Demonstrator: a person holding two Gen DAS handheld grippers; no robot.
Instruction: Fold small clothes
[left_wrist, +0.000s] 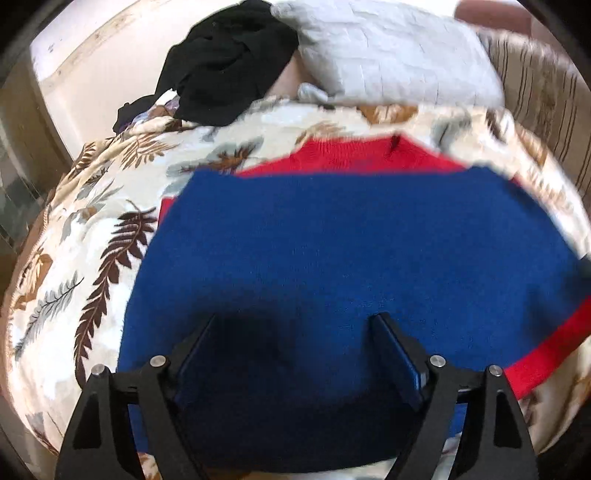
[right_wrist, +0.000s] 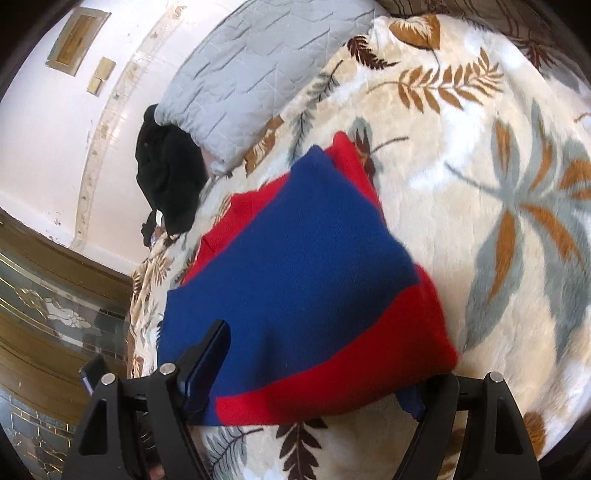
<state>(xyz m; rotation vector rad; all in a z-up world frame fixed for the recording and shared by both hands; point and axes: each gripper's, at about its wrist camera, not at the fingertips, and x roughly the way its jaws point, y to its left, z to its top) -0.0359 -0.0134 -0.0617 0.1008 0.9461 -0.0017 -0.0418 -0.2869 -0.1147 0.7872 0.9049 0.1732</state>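
**Soft knit, both grippers spread above it**

The left gripper stands with its fingers wide apart over the near part of the blue-and-red sweater; the blue knit shows between the pads, but nothing is pinched. The right gripper is also spread wide. Its left finger lies beside the sweater's near edge, while the other finger is hidden under the draped red band, so I cannot tell whether that pad touches cloth; no pinch shows.

The sweater lies partly folded on the leaf-patterned blanket, blue panel uppermost, red showing at the far side and along the near hem.

It looks like a thick, fuzzy knit: light, limp, not fragile, likely to sag and stretch if lifted by one point. The plush blanket beneath may drag on it. A corner or hem edge, pinched through all layers with both grippers well apart, should keep the fold square.

Beyond it rest a grey quilted pillow and a black garment.
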